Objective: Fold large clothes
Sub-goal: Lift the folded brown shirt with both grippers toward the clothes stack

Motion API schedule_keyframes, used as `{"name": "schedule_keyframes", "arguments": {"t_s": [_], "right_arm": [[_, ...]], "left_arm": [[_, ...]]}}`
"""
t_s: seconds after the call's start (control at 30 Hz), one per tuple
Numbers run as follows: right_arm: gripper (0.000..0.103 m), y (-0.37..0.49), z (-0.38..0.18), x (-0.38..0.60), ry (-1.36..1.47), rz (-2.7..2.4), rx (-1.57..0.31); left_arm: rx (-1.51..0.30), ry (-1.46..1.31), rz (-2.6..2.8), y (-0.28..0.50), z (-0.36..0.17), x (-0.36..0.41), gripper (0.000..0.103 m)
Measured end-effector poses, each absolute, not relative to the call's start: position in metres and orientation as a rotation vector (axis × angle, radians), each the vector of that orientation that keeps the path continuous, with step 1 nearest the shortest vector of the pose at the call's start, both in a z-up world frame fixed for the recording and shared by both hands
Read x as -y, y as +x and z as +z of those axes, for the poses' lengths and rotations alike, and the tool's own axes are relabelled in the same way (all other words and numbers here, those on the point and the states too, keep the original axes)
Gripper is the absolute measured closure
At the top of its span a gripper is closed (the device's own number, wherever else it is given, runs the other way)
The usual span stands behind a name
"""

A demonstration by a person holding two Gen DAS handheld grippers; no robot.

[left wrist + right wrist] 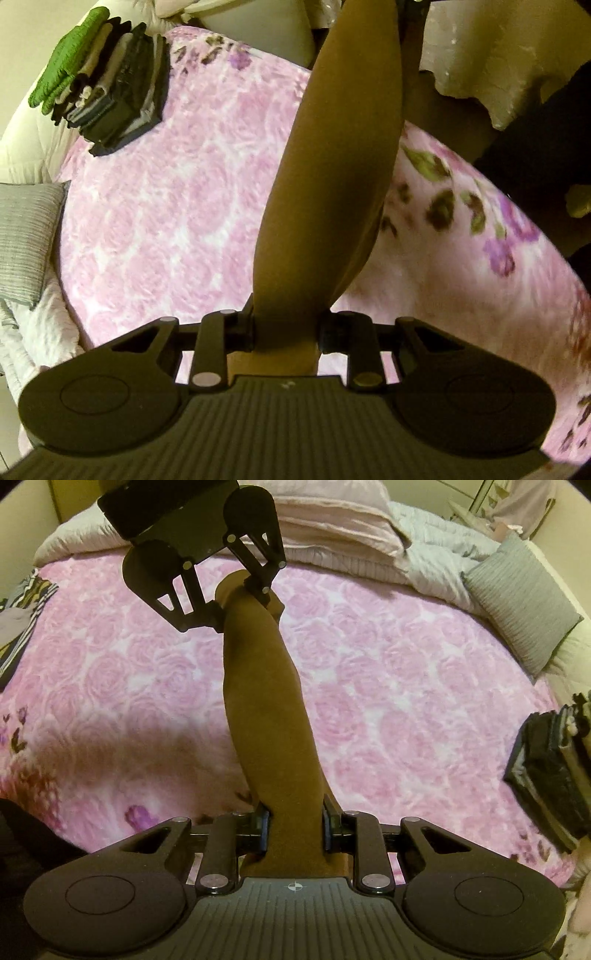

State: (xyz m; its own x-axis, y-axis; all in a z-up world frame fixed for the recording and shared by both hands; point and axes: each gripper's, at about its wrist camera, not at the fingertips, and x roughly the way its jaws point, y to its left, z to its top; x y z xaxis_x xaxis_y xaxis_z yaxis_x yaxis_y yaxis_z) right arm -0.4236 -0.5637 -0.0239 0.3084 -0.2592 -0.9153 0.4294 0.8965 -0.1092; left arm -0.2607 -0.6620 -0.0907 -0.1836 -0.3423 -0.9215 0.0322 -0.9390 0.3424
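Observation:
A brown garment (269, 709) is stretched as a narrow band in the air between my two grippers, above a pink rose-patterned blanket (406, 686). My right gripper (295, 829) is shut on its near end. At the far end in the right wrist view, my left gripper (242, 594) is shut on the other end. In the left wrist view the brown garment (325, 177) runs up from my left gripper (286, 330) toward the top of the frame, where its far end is hidden.
A stack of folded clothes (110, 88) with a green piece on top sits at the bed's corner, also the stack (554, 771) at right. A grey cushion (521, 605) and pillows (332, 520) lie at the bed's far side. Striped cloth (22, 620) lies at left.

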Motion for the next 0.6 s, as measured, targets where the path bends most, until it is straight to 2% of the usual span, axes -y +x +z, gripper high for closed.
{"name": "schedule_keyframes", "arguments": {"t_s": [0.37,0.6], "right_arm": [[0.081,-0.572,0.024,0.641,0.079,-0.413,-1.140],[0.082,-0.647,0.087,0.705,0.028,-0.459,-1.137]], "left_arm": [[0.307,1.798,-2.144,-0.415,-0.034,0.715,0.079],[0.329,1.693,-2.190,-0.494,0.030,0.780,0.080]]}}
